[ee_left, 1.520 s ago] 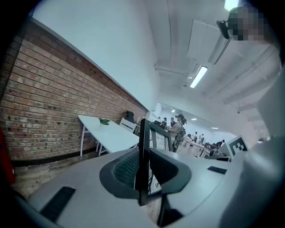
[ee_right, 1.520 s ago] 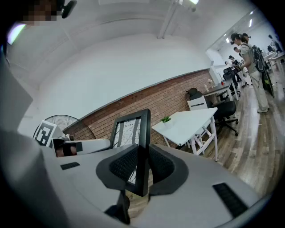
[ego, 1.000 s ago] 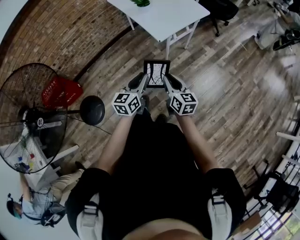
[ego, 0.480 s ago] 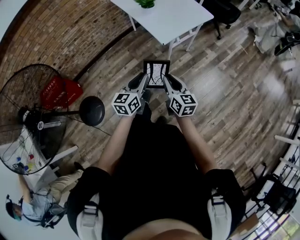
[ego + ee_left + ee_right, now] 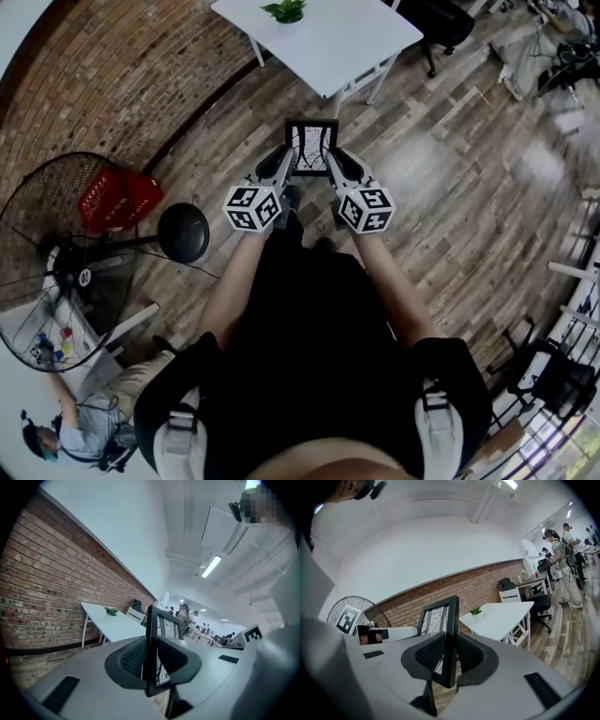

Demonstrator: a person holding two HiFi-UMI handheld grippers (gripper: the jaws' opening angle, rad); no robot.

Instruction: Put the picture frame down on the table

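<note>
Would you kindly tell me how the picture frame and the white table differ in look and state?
The picture frame is black-edged; the white table is plain white. The picture frame hangs upright off the floor, left claw and right claw shut on its side edges; the white table stands on the wooden floor. The white table bears a green plant; the picture frame bears nothing. Both are rectangular.

Seen from the head camera, a brick wall sweeps from nine to eleven o'clock above a plank wooden floor. A large pedestal fan stands at nine o'clock, with a red basket just beside it. A small green plant sits at twelve, a black office chair at one. A person is low at eight o'clock.
</note>
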